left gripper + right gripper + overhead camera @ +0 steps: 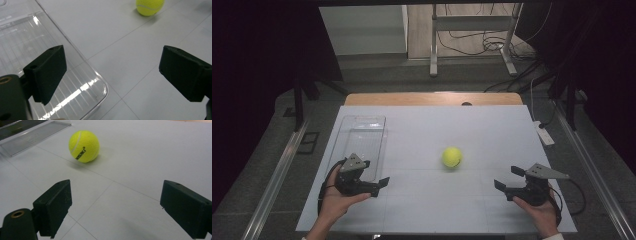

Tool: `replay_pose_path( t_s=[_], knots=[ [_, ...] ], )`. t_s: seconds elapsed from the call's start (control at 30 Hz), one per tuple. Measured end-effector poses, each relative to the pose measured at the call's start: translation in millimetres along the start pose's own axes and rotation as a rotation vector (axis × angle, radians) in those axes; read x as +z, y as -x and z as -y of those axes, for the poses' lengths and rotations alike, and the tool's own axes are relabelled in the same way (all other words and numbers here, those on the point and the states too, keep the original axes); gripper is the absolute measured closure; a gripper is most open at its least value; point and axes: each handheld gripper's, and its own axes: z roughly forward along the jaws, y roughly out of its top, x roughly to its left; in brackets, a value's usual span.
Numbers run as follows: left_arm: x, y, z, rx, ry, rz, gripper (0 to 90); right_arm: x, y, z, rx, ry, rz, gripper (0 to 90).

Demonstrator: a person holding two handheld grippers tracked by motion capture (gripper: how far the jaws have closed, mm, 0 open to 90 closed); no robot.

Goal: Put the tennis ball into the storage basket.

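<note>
We take the tennis ball (pixel 452 157) as our landmark; it sits alone on the white counter (pixel 437 210), a little right of the middle, touching nothing but the surface.

Well to the left of the ball lies a clear plastic tray (pixel 362 137), flat on the counter with its long side running away from us. At the tray's near end, left of the ball and nearer to us, our left hand (pixel 334 200) holds the left claw (pixel 382 184). Its jaws stand wide apart with nothing between them; in the left gripper view one jaw hangs over the tray's rounded near corner (pixel 100 85) and the ball (pixel 150 6) shows far off at the top edge.

To the right of the ball and nearer to us, our right hand (pixel 539 210) holds the right claw (pixel 507 182), which points toward the ball. It too is released, jaws wide and empty. In the right gripper view the ball (pixel 84 146) lies ahead of the jaws, well apart from them, with the tray (pixel 32 136) beyond it.
</note>
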Motion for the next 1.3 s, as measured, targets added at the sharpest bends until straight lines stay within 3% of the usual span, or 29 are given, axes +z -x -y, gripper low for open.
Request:
replay_pose_path(
  t_s=[0.53, 1.3],
  knots=[
    [7.7, 7.7, -16.9, 0.058, -0.017, 0.026, 9.5, 1.0, 0.0, 0.8, -0.009, -0.007, 0.001, 10.5],
    [26.7, 17.9, -43.1, 0.101, -0.036, 0.07, 9.5, 1.4, 0.2, 1.7, -0.011, -0.014, 0.002, 10.5]
  ],
)
